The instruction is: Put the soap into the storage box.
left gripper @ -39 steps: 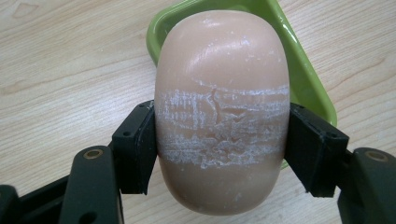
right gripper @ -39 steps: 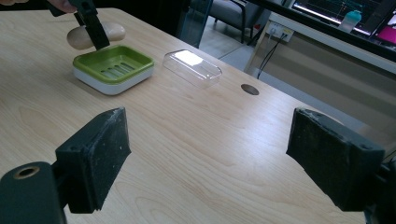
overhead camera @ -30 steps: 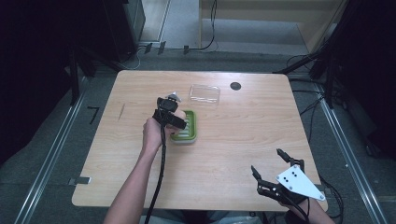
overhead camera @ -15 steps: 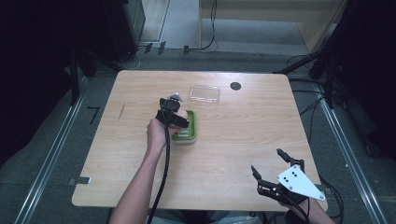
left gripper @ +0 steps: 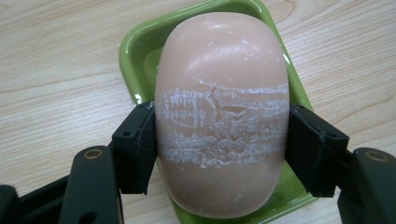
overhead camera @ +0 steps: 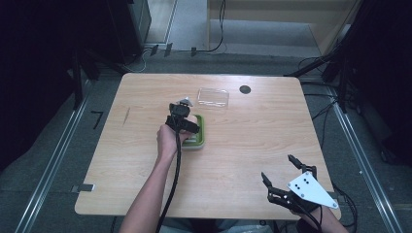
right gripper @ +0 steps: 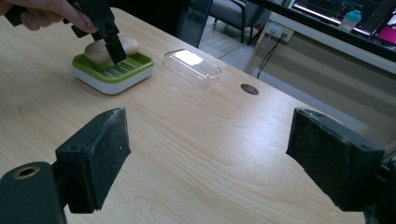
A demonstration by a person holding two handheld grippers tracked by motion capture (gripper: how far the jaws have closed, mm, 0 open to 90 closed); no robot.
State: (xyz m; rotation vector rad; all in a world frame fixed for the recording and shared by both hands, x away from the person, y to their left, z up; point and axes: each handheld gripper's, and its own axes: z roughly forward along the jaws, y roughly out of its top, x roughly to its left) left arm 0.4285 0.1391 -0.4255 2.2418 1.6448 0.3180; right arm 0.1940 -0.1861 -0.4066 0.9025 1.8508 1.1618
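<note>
Step in hand: the left gripper (overhead camera: 187, 119) is gripping the soap bar (left gripper: 222, 112) over the green soap dish (left gripper: 140, 51); judging by the scene, the bar is either being set into the dish or taken out of it, and the pictures are not telling which.
Left jaws: they are pressing on the bar's two long sides, one pad at 9 o'clock and one at 3 o'clock of the bar in the left gripper view, clamping it across its scuffed white middle band.
Soap bar's place: it is sitting over the dish's well, its far end pointing to 12 o'clock; whether it is touching the ribbed floor cannot be told.
Dish's place: it is standing near the middle of the worktop (overhead camera: 252, 141), with the clear lid (overhead camera: 213, 97) lying apart at about 1 o'clock of it.
Right gripper (overhead camera: 286, 182): it is waiting at the worktop's near edge, around 5 o'clock of the dish, its jaws spread wide and holding nothing.
Next move calls for: keeping the bar level and centred over the dish, probably so it is not catching on the rim.
</note>
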